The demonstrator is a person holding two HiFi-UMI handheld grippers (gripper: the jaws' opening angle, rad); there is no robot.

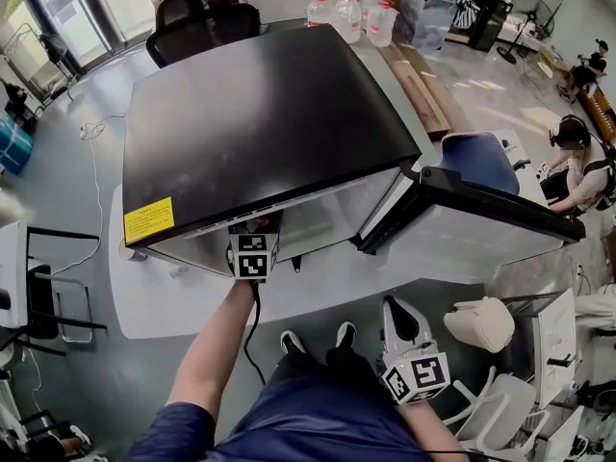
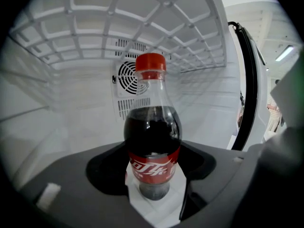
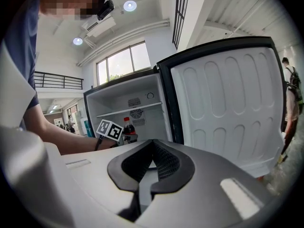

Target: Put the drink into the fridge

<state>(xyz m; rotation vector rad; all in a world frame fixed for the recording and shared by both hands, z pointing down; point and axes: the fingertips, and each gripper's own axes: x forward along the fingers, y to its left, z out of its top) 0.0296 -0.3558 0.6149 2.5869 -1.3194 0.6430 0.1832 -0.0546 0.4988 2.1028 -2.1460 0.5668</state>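
Inside the white fridge (image 2: 71, 127), under its wire shelf (image 2: 118, 27), left claw (image 2: 154, 186) clamps the cola bottle (image 2: 152, 132); right claw (image 3: 151, 148) closed, empty.

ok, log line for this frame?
step: placing drink | left gripper: shut on cola bottle, inside fridge | right gripper: shut, empty, outside fridge | door: open

**Round the room**

A black office chair (image 1: 197, 17) stands on the grey floor (image 1: 58, 200), with water jugs (image 1: 348, 15) grouped near it. Wooden boards (image 1: 419, 89) lie just beside the jugs. A blue chair (image 1: 478, 160) sits at the right, with a seated person (image 1: 577, 166) beyond it. A white bin (image 1: 479, 323) stands at lower right. A cable (image 1: 94, 162) trails along the left, and a fan (image 1: 527, 12) stands far back.
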